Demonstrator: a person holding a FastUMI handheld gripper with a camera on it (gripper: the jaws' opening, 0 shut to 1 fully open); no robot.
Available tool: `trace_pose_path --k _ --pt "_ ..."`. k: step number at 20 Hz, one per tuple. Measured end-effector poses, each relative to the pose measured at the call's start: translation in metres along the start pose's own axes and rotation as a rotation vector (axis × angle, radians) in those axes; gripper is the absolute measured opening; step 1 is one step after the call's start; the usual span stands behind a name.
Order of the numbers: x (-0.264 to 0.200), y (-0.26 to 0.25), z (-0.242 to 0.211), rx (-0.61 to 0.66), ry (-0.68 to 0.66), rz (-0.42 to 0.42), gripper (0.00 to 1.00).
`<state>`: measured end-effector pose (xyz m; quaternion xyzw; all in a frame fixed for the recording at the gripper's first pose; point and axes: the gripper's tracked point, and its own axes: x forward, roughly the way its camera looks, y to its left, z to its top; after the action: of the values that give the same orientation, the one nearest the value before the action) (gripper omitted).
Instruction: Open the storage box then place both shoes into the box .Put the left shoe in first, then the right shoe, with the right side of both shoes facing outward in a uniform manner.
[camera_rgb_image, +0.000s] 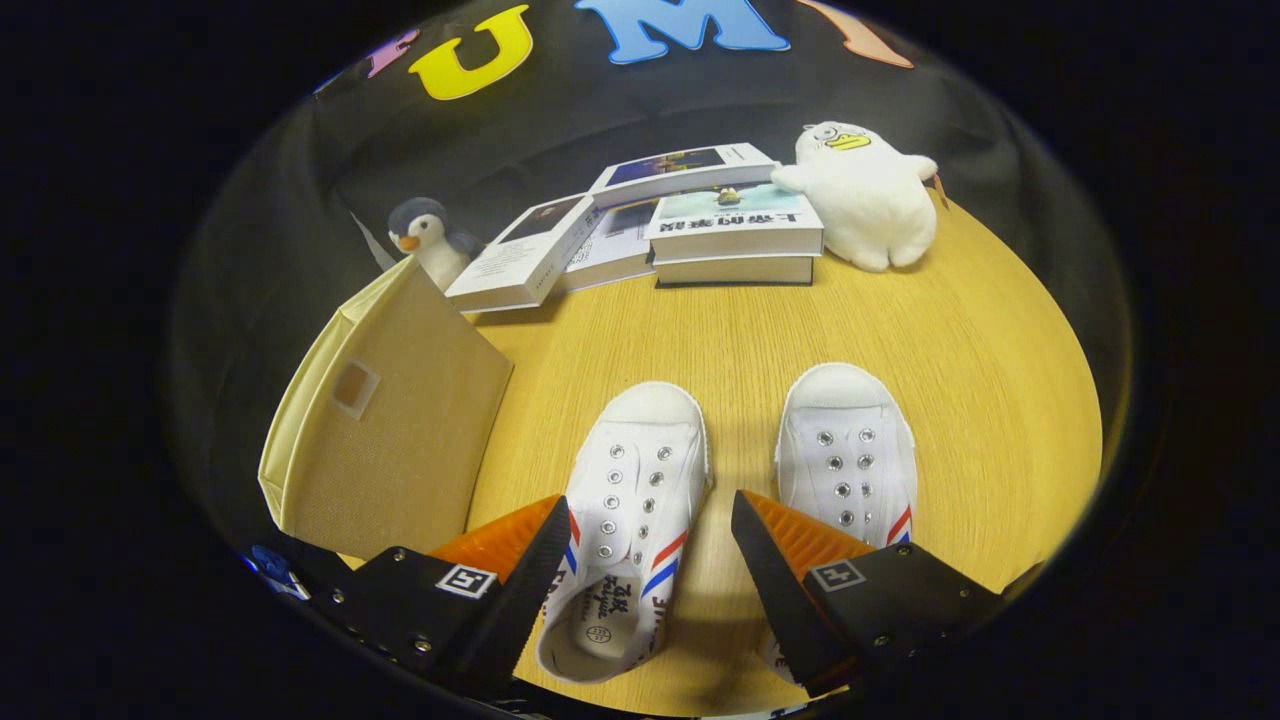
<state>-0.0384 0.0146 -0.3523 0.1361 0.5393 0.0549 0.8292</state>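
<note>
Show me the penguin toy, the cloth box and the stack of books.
penguin toy (428, 235), gripper view, on its face.
cloth box (400, 440), gripper view, on its front wall.
stack of books (735, 240), gripper view, on the top book's page edge.

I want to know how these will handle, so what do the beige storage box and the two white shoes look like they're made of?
Storage box: seemingly woven fabric over stiff panels, matte; fine weave texture shows and its sides stay flat. Left shoe and right shoe: likely white canvas, with smoother, probably rubber toe caps and shiny metal-looking eyelets. The gripper is open, its fingers either side of the left shoe, not pressing it.
</note>
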Motion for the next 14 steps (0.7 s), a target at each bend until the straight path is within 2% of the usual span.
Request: trace_pose_path --k 4,6,8,9,12,14 --pt "0.006 -0.007 -0.009 0.028 0.035 -0.006 0.98" --pt "0.008 -0.010 -0.014 0.047 0.052 -0.002 0.90" --pt "0.011 -0.010 -0.024 0.051 0.090 -0.004 0.89" --pt "0.014 -0.010 -0.028 0.056 0.101 -0.004 0.75" --pt "0.014 -0.001 -0.028 0.121 0.112 0.044 0.70" --pt "0.019 0.001 -0.029 0.178 0.123 0.061 0.40"
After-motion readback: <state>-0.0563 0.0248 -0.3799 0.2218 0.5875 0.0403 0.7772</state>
